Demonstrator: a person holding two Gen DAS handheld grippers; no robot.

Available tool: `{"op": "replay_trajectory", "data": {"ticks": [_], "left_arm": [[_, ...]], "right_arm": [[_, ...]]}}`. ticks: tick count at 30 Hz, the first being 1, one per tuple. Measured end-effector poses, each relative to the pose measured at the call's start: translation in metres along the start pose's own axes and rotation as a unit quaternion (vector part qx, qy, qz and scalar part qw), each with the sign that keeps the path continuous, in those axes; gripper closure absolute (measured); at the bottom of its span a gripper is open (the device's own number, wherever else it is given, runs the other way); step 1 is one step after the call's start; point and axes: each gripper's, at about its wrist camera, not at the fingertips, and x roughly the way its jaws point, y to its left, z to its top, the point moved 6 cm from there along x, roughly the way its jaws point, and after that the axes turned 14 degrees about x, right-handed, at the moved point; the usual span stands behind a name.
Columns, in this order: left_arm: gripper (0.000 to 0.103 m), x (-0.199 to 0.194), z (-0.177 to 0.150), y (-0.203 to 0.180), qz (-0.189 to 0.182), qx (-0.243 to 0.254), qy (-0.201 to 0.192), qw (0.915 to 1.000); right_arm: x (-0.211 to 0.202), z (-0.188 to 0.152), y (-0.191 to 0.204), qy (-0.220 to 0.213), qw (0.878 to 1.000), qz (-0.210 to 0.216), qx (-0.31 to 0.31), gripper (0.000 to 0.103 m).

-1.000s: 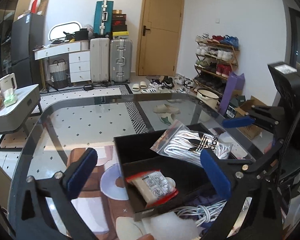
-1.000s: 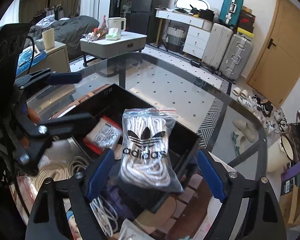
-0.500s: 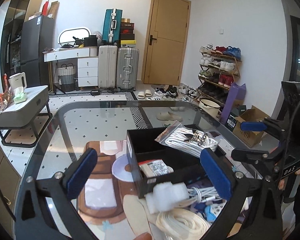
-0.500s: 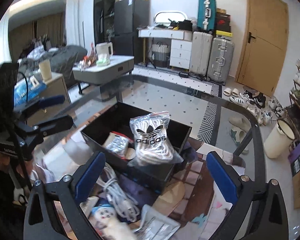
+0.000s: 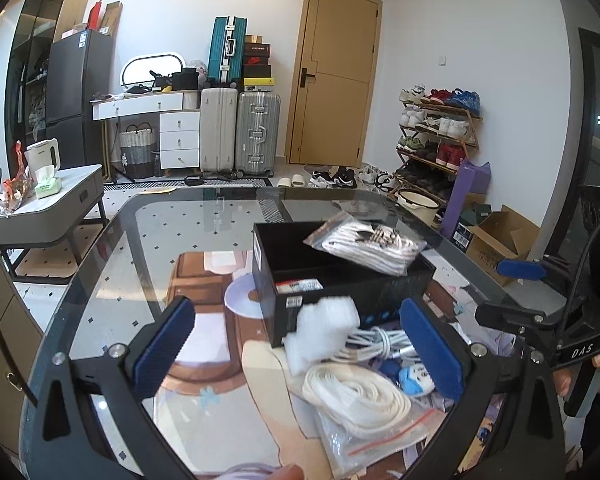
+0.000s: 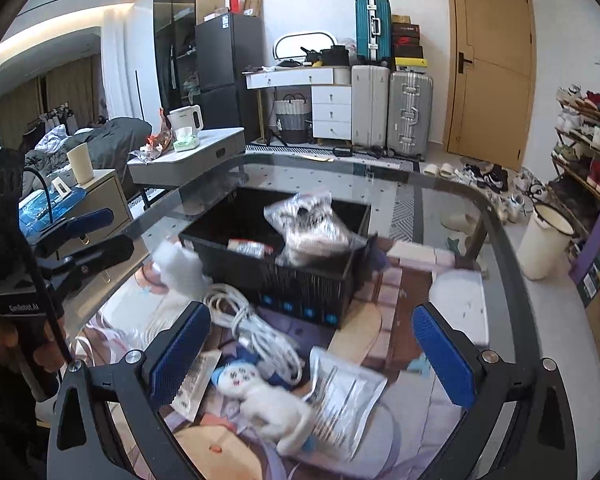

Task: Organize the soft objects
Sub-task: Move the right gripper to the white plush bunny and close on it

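A black box (image 5: 268,256) stands on the glass table (image 5: 148,240). A clear bag of white laces (image 5: 364,244) (image 6: 308,228) lies across the box's right corner, and a red-edged packet (image 5: 298,285) lies inside. In front of the box are a white foam piece (image 5: 324,332), a white cable coil (image 6: 252,324), bagged flat laces (image 5: 356,396), a white plush toy (image 6: 268,400) and a clear pouch (image 6: 344,400). My left gripper (image 5: 296,307) is open and empty, short of the box. My right gripper (image 6: 311,314) is wide open and empty above the loose pile.
The table's rounded glass edge (image 6: 496,216) curves behind and to the right of the box. Beyond it are a grey side table (image 5: 48,212) with a kettle, suitcases (image 5: 256,132), a shoe rack (image 5: 436,140) and a cardboard box (image 5: 496,240) on the floor.
Both grippers have drawn back from the box. The right gripper opened wider, rolled level and left the lace bag lying on the box. More of the loose pile shows in front.
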Motion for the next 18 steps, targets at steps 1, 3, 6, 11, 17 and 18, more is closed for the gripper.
{"op": "replay_trajectory", "data": {"ticks": [1,3,6,11,17,18], "left_arm": [[0.000,-0.001,-0.003,-0.002,0.002,0.003,0.001,1.0000],[0.000,-0.002,-0.006,-0.004,0.002,0.007,0.001,1.0000],[0.000,0.000,-0.012,-0.007,-0.003,0.006,0.005,1.0000],[0.000,0.001,-0.025,-0.008,0.003,0.008,0.016,0.9998],[0.000,-0.005,-0.032,-0.007,-0.003,-0.006,0.001,1.0000],[0.000,-0.005,-0.033,-0.008,-0.007,-0.006,0.005,1.0000]], "right_arm": [[0.000,-0.004,0.000,0.003,1.000,0.002,0.004,0.001],[0.002,-0.011,-0.003,0.007,1.000,0.004,0.013,0.001],[0.004,-0.024,-0.008,0.017,0.999,0.011,0.032,0.001],[0.008,-0.044,-0.015,0.028,0.999,0.008,0.040,0.001],[0.007,-0.060,-0.015,0.032,0.999,0.021,0.034,0.001],[0.008,-0.064,-0.015,0.036,0.998,0.025,0.035,0.001]]}}
